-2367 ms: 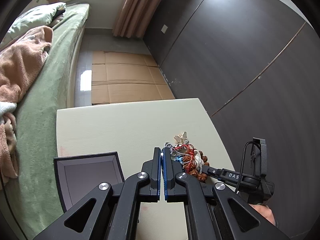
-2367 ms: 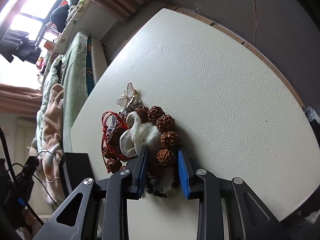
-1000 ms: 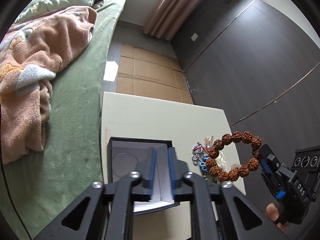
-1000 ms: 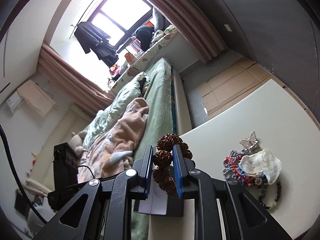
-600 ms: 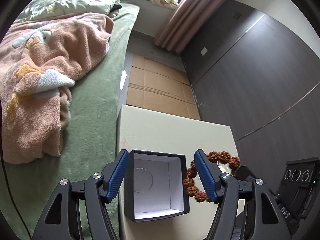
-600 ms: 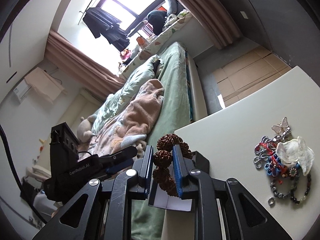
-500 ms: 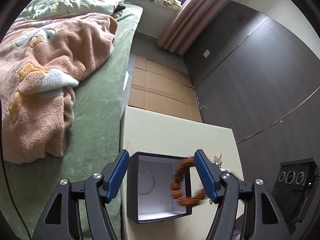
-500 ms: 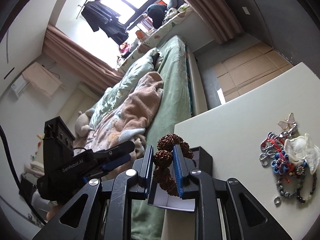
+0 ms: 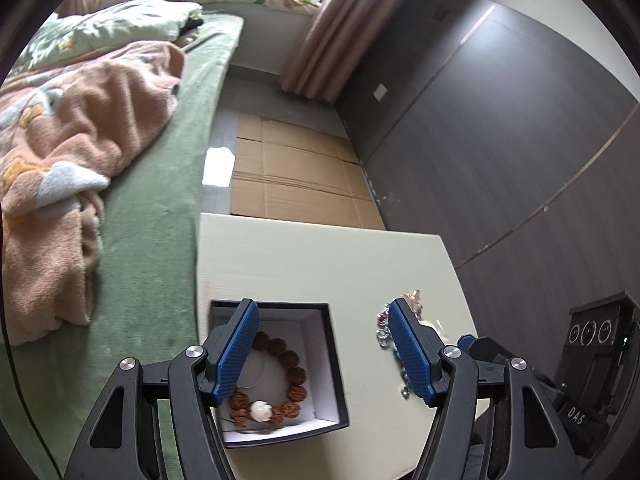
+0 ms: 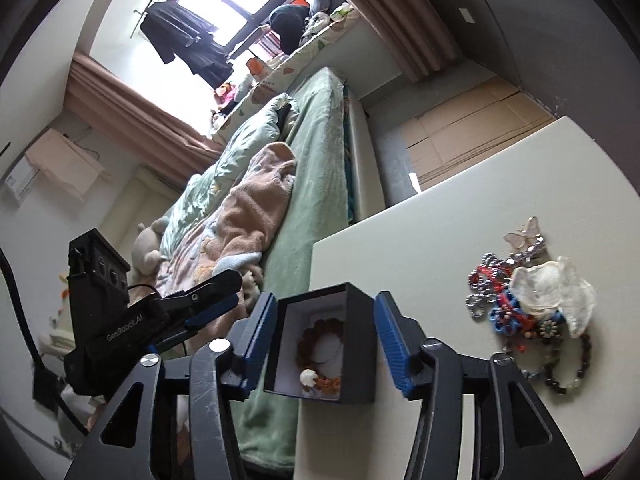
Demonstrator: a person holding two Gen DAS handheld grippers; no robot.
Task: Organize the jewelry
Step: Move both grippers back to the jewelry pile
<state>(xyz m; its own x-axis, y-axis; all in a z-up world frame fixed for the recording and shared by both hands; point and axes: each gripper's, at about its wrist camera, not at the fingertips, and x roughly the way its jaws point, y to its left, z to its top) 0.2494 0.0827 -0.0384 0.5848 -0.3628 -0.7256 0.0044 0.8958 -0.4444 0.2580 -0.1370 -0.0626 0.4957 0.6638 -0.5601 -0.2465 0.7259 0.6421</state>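
We see a green bed with a peach blanket running along the left edge of the cream table. Black gift box with white lining sits at the table's bed-side edge. Left gripper spread wide, holding nothing, hanging above the box. Right gripper likewise wide apart and holding nothing, its blue pads flanking the box in its own view. Brown bead bracelet with one white bead lies flat inside the box. Remaining jewelry pile sits on the table, well apart from the box, butterfly pendant at its far end.
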